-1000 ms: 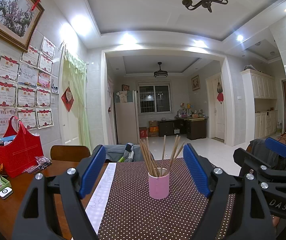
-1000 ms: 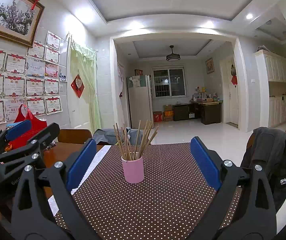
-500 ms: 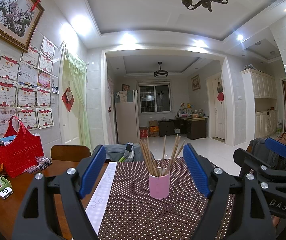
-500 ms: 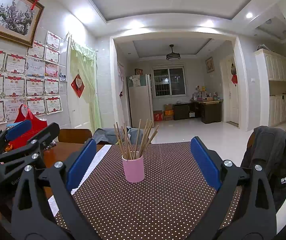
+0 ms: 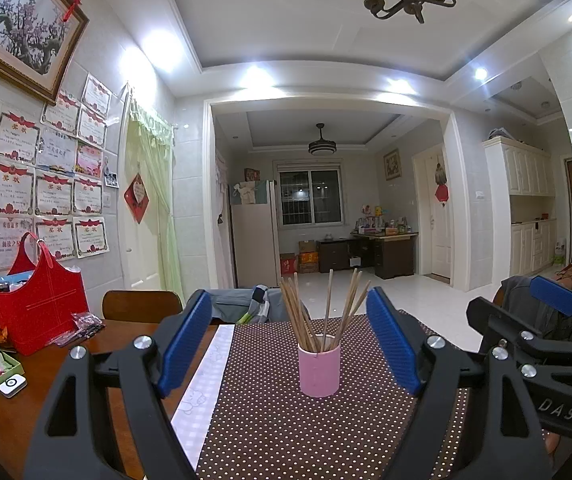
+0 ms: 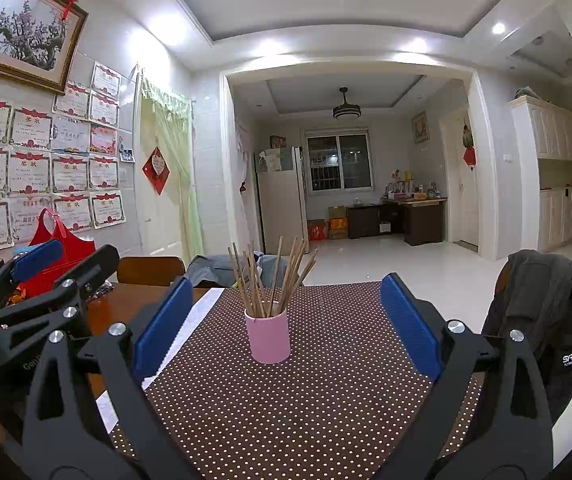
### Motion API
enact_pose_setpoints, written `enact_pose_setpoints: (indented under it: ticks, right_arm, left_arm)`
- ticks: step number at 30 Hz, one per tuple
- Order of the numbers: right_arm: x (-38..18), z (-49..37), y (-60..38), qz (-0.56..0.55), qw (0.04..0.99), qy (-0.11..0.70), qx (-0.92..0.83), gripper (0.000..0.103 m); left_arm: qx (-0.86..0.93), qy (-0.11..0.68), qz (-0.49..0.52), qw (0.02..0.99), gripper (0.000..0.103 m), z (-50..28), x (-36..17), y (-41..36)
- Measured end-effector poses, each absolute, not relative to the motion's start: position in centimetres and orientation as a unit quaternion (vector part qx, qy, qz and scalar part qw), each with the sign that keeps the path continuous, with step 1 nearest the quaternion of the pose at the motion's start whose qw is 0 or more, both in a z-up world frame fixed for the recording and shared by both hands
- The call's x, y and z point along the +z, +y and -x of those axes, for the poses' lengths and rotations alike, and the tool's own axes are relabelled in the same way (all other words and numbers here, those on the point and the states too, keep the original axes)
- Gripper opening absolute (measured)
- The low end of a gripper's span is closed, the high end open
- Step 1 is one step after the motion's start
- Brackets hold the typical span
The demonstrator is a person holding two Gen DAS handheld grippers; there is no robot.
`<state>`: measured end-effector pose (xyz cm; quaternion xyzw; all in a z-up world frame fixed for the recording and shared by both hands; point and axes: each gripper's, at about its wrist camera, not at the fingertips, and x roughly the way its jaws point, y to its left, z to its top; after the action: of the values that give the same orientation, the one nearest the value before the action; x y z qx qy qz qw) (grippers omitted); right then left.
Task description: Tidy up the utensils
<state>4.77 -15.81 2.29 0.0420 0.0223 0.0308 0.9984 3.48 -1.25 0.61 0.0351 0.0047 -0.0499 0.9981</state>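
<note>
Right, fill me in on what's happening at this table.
Nothing is being handled yet. A person holds two grippers side by side over the dotted tablecloth. The left hand-held gripper and the right hand-held gripper are both open and empty, pointed at a pink cup that stands upright on the cloth with wooden chopsticks fanned out of it. Neither touches the cup.

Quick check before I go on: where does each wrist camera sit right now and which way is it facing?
Left wrist: rides the left hand-held gripper, looking level along its open fingers at the pink cup of chopsticks on the dotted mat; the right hand-held gripper shows at its right edge.
Right wrist: rides the right hand-held gripper, facing the same way, cup left of centre; the left hand-held gripper shows at its left edge.
Shared: cup, chopsticks, mat, red bag, far room.
</note>
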Motion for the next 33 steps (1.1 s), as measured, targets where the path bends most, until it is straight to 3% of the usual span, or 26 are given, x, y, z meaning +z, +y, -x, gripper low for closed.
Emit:
enact_pose_setpoints:
  ticks: [33]
  right_arm:
    - [2.36,-4.66,-15.63,-0.044,0.998,0.026,0.030,0.093]
  left_arm:
    - [-0.049,0.006,-0.035,0.998,0.078,-3.49,0.45,-1.04]
